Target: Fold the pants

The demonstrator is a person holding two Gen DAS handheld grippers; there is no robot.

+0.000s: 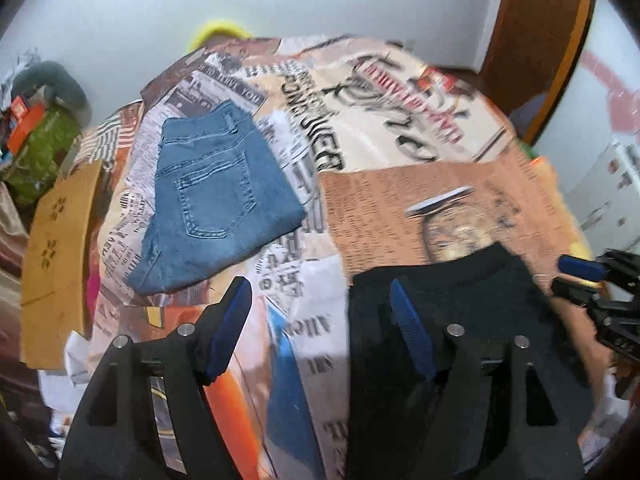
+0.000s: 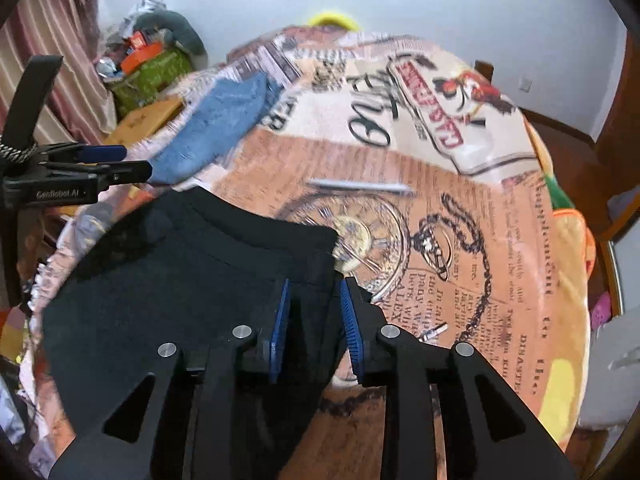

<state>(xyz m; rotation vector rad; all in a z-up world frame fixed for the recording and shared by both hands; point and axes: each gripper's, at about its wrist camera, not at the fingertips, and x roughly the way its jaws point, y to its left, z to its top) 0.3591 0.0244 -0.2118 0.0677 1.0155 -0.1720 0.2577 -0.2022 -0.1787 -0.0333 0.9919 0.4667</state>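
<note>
Black pants (image 2: 192,264) lie on the newspaper-print bed cover, with the waistband toward the far side; they also show in the left wrist view (image 1: 460,292). My right gripper (image 2: 314,296) is open, its blue pads straddling the right edge of the black pants. My left gripper (image 1: 320,300) is open wide and empty above the pants' left edge; it appears at the left of the right wrist view (image 2: 128,162). The right gripper shows at the right of the left wrist view (image 1: 576,276).
Folded blue jeans (image 1: 216,200) lie on the bed cover (image 1: 400,100) to the left. A cardboard box (image 1: 56,256) and clutter sit beyond the left edge. A pen-like object (image 2: 360,186) lies past the black pants. A wooden door (image 1: 536,40) stands at the right.
</note>
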